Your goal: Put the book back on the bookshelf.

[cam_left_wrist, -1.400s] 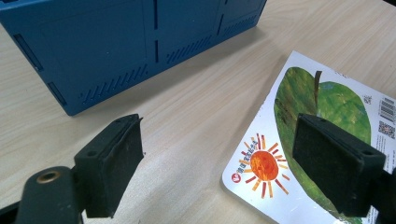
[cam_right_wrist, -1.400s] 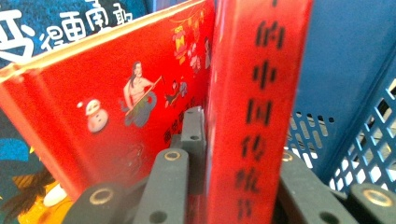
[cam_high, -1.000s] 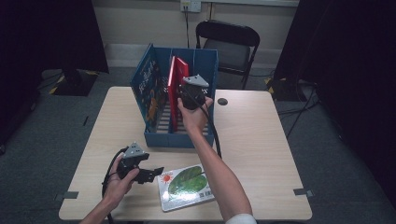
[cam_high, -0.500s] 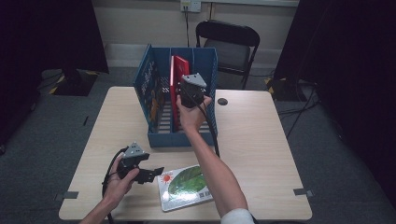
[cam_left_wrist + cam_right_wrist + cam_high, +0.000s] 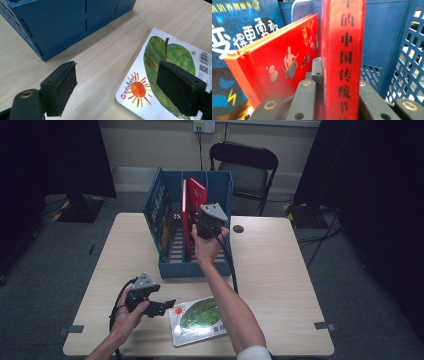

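Blue crate (image 5: 200,265) stands at the tabletop's far edge, left of middle. Inside it, my right gripper (image 5: 207,222) is clamped on the spine of a red hardcover book (image 5: 343,57) standing upright. I judge it stiff, fairly heavy, glossy; grip low on the spine, squarely. My left gripper (image 5: 125,92) hangs wide open, holding nothing, over the leaf-cover book (image 5: 197,320) at the near edge.
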A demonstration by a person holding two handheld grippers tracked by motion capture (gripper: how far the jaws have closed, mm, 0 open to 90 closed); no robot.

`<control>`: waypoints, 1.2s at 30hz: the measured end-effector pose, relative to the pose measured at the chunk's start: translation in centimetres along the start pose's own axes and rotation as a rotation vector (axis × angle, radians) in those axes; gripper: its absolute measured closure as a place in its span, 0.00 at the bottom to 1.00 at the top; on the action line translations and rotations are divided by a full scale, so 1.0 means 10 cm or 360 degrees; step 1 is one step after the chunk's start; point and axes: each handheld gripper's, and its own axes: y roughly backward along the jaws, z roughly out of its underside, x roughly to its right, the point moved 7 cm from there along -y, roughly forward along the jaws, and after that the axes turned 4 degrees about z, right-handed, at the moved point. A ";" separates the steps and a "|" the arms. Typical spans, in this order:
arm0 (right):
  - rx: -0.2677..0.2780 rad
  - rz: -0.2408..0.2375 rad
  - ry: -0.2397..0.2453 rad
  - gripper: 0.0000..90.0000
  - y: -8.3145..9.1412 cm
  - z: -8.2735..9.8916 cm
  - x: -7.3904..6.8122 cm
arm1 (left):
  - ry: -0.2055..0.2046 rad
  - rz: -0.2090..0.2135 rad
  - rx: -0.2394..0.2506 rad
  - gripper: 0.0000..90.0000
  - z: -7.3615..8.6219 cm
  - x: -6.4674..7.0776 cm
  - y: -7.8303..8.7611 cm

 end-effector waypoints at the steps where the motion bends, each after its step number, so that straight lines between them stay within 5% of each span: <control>1: 0.0023 -0.0009 0.0004 0.89 0.02 -0.02 0.01 | 0.0000 -0.0004 -0.0004 0.18 0.00 0.00 0.00; 8: 0.0058 -0.0025 0.0017 0.89 0.05 -0.03 0.01 | 0.0001 0.0003 -0.0012 0.18 0.00 0.01 -0.02; 17: -0.0043 -0.0019 0.0003 0.89 0.01 0.30 0.07 | 0.0000 0.0005 -0.0008 0.18 0.00 0.01 -0.02; 36: -0.0256 -0.0117 0.0121 0.86 0.32 0.55 0.09 | -0.0011 0.0012 -0.0032 0.18 0.01 0.05 -0.05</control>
